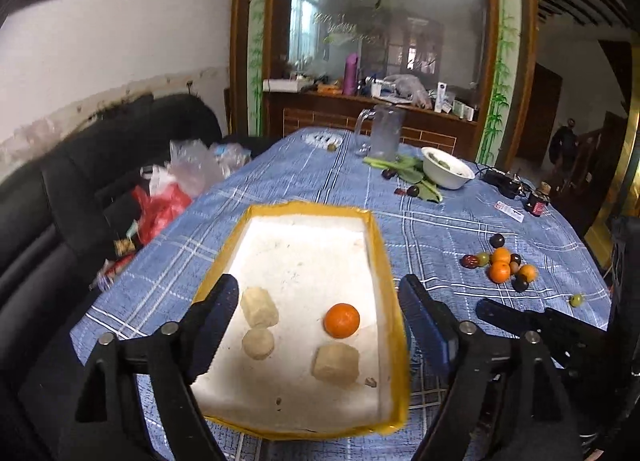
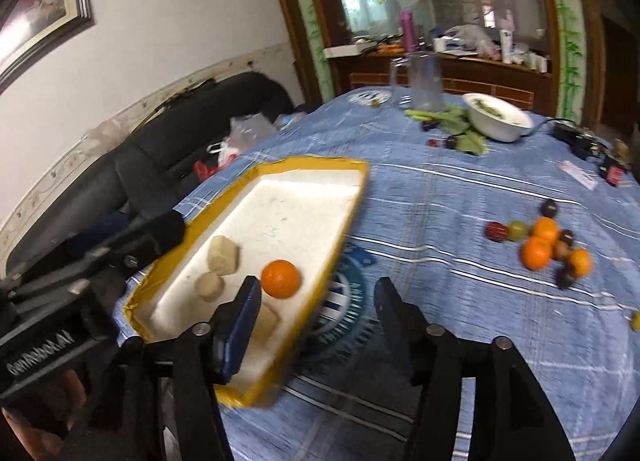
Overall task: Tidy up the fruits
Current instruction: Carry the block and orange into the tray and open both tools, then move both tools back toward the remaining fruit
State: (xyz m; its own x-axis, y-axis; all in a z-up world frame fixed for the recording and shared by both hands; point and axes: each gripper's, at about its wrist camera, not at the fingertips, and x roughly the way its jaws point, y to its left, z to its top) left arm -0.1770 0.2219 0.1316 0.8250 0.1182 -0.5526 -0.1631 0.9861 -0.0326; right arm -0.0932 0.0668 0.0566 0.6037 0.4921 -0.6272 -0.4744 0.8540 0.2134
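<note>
A white foam tray with a yellow taped rim (image 1: 384,245) (image 2: 352,197) lies on the blue checked tablecloth. In it sit one orange (image 1: 341,320) (image 2: 280,278) and three beige blocks (image 1: 259,307). My left gripper (image 1: 320,301) is open and empty, its fingers spread over the tray's near half. My right gripper (image 2: 316,293) is open and empty, above the tray's right rim. A pile of fruit (image 1: 502,263) (image 2: 540,247) with oranges, dark plums and green grapes lies on the cloth to the right.
A white bowl (image 1: 446,167) (image 2: 498,117), green leaves, a glass jug (image 1: 384,133) and loose plums stand at the table's far end. A single green grape (image 1: 576,299) lies near the right edge. A black sofa (image 1: 80,189) with plastic bags is on the left.
</note>
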